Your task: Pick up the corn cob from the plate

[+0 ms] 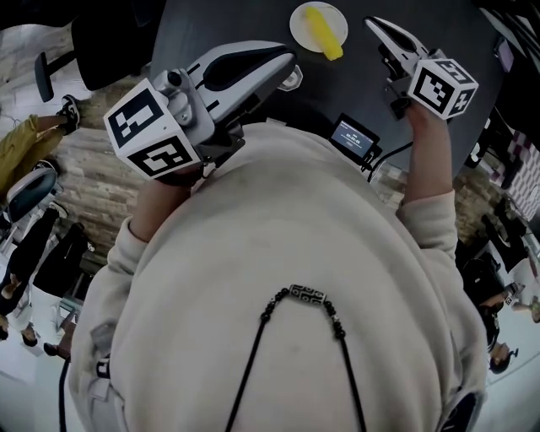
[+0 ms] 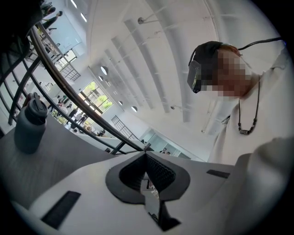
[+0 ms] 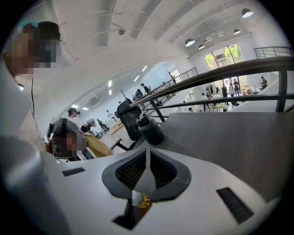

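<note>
Under the head camera, a torso [image 1: 278,253] hides much worktop [image 1: 228,21]; writing on the screen [image 1: 353,135] seems illegible. The left hand-held gripper [image 2: 146,155] and right hand-held gripper [image 3: 147,150] are clenched, empty.

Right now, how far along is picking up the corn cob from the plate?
Nothing looks done: the corn cob lies on the plate, untouched. In hand: the right gripper hangs just beside the plate, jaws together and empty; the left gripper is held back, also shut. Left: open the jaws, grip the cob, lift it.

The person's torso [image 1: 278,278] hides the near table [image 1: 253,21] edge; print on the small screen [image 1: 354,135] is illegible.
</note>
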`<action>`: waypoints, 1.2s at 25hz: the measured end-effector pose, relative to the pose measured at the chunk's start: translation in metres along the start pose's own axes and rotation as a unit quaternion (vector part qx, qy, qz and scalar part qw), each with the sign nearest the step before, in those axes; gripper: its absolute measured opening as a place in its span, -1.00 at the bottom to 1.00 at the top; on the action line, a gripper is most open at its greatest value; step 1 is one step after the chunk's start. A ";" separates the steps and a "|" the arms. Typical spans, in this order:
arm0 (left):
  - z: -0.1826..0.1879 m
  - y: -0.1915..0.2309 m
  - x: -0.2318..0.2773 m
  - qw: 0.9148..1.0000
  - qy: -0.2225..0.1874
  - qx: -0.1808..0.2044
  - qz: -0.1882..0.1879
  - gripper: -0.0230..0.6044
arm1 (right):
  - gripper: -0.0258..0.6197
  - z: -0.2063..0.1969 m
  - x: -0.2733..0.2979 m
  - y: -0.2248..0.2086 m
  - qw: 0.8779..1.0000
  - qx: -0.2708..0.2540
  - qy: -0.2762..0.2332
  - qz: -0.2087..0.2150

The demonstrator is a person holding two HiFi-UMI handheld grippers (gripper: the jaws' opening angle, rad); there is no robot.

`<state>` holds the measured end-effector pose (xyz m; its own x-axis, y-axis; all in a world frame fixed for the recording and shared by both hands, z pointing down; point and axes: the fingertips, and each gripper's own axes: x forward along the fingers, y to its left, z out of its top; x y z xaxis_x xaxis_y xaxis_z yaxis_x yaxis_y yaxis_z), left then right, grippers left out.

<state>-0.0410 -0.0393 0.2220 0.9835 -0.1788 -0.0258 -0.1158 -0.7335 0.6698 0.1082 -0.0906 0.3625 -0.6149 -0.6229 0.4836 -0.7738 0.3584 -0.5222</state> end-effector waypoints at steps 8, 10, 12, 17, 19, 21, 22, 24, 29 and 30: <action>-0.004 -0.002 -0.014 0.999 -0.014 0.001 0.028 -0.93 | -0.61 -0.030 0.033 -0.016 0.998 -0.009 0.056 0.001; -0.005 -0.002 -0.018 0.999 -0.018 0.002 0.035 -0.93 | -0.54 -0.038 0.040 -0.020 0.997 -0.012 0.071 -0.001; -0.006 -0.001 -0.022 0.999 -0.020 0.001 0.041 -0.93 | -0.49 -0.045 0.048 -0.024 0.997 -0.012 0.082 -0.002; -0.011 -0.004 -0.028 0.999 -0.017 0.000 0.048 -0.93 | -0.33 -0.060 0.059 -0.031 0.995 -0.011 0.102 -0.008; -0.014 -0.004 -0.032 0.998 -0.016 -0.001 0.054 -0.93 | -0.29 -0.066 0.062 -0.033 0.994 -0.008 0.108 -0.009; -0.015 -0.002 -0.035 0.998 -0.020 -0.004 0.059 -0.93 | -0.26 -0.071 0.065 -0.037 0.994 0.000 0.113 -0.009; -0.015 -0.001 -0.037 0.998 -0.021 -0.004 0.062 -0.93 | -0.24 -0.074 0.067 -0.040 0.993 0.004 0.116 -0.010; -0.016 0.000 -0.041 0.997 -0.022 -0.002 0.069 -0.93 | -0.20 -0.083 0.070 -0.044 0.992 0.010 0.124 -0.012; -0.015 0.007 -0.059 0.995 -0.030 -0.006 0.093 -0.93 | -0.10 -0.105 0.080 -0.056 0.988 0.014 0.154 -0.022; -0.015 0.008 -0.061 0.995 -0.032 -0.007 0.097 -0.93 | -0.08 -0.109 0.082 -0.059 0.987 0.013 0.161 -0.026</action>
<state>-0.0998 -0.0248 0.2404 0.9322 -0.3572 0.0579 -0.2995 -0.6720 0.6773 0.0869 -0.0870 0.5099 -0.5949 -0.3848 0.7057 -0.8035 0.3115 -0.5074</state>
